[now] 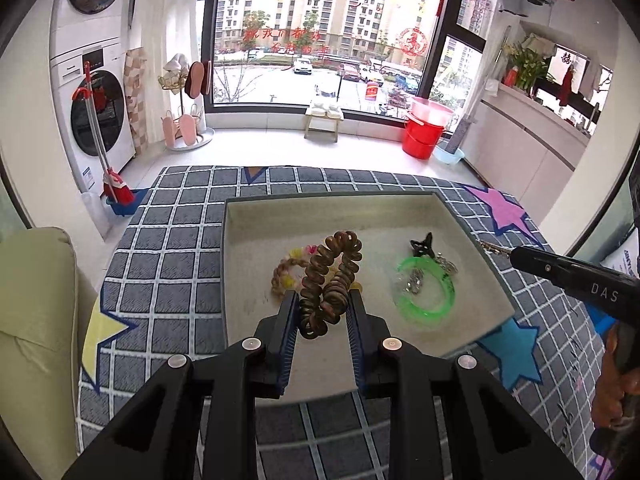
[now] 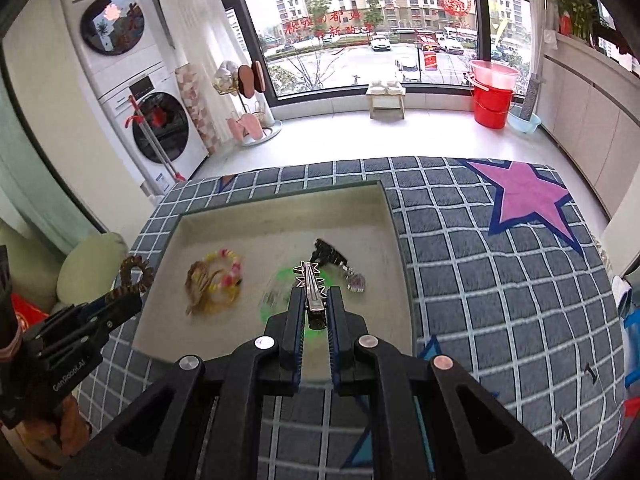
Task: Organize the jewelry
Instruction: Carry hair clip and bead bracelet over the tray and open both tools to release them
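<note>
- We hold the left gripper (image 1: 324,312) with its jaws closed on a brown spiral hair tie (image 1: 330,280), which rises in loops above the tips, over the near part of the tray (image 1: 332,200).
- We hold the right gripper (image 2: 316,300) with its jaws narrow, pinching a silver spiked hair clip (image 2: 309,280) that points forward past the tips.
- The tray is a shallow, pale, dark-rimmed box resting on the desk's grey checked cover (image 2: 480,280), which carries pink, blue and yellow stars.
- In the tray's left half we see a tan braided band (image 1: 282,274) touching a pink and yellow beaded ring (image 2: 224,268).
- In its right half lies a green translucent bangle (image 1: 428,292), with a small silver piece (image 1: 412,280) inside it.
- A black star-shaped clip (image 1: 424,245) lies just beyond the bangle.
- Both grippers hover above the tray, well apart from each other.
</note>
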{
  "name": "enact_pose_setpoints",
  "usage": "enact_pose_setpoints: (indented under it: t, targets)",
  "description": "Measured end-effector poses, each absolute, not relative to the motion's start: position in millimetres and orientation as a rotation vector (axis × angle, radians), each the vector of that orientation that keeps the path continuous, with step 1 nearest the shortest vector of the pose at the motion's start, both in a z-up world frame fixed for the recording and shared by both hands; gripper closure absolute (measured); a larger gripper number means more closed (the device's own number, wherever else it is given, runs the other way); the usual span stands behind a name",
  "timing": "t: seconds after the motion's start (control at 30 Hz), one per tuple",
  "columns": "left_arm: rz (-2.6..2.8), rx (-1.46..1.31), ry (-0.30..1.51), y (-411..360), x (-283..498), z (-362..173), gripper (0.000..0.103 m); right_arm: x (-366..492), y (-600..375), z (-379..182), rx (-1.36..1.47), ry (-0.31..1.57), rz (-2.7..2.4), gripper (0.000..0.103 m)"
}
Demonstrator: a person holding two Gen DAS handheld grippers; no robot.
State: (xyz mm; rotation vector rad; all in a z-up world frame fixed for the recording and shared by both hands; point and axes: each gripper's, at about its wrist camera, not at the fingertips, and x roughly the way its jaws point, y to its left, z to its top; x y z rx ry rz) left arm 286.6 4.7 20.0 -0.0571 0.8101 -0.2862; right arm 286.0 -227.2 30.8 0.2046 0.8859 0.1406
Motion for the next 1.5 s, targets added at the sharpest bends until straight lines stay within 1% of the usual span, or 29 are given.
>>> enact_pose_setpoints:
  t: [0.43,0.67,0.83,0.87,0.9,0.93,1.13,1.2,1.23,1.27,1.3,1.47,1.5]
  targets:
    - [-0.231,0.003,0.844,-10,319,-12,0.065,327,-231,-4,0.217,0.921,0.105,0.091]
    - [-0.189,0.053,0.872,-15,323,-32,0.064,334,-234,-30,0.227,0.965,0.088,0.091]
    - [-0.174,0.089,0.865,-19,321,-36,0.064,334,-231,-39,0.21,0.983,0.093,0.091]
    - [-0.169,0.1,0.866,-20,321,-36,0.06,333,-230,-41,0.208,0.989,0.094,0.091]
    - [-0.168,0.106,0.868,-21,319,-37,0.048,333,-230,-43,0.209,0.996,0.094,0.091]
    - [-0.167,0.106,0.869,-21,319,-37,0.04,331,-230,-43,0.214,0.992,0.091,0.091]
    - [-0.149,0.109,0.873,-22,316,-39,0.04,332,-233,-43,0.231,1.013,0.099,0.09]
    - [-0.15,0.102,0.87,-21,315,-37,0.04,331,-233,-43,0.238,1.018,0.099,0.083]
    - [-0.152,0.098,0.871,-21,314,-36,0.04,331,-233,-44,0.242,1.018,0.099,0.071]
    - [-0.152,0.097,0.872,-20,314,-35,0.04,329,-233,-43,0.246,1.015,0.099,0.056]
    - [-0.151,0.098,0.868,-20,313,-34,0.04,328,-233,-42,0.247,1.008,0.098,0.052]
    - [-0.146,0.1,0.857,-20,309,-27,0.04,322,-230,-34,0.257,0.993,0.119,0.05]
    - [-0.146,0.098,0.857,-20,308,-25,0.04,321,-228,-32,0.258,0.991,0.124,0.047]
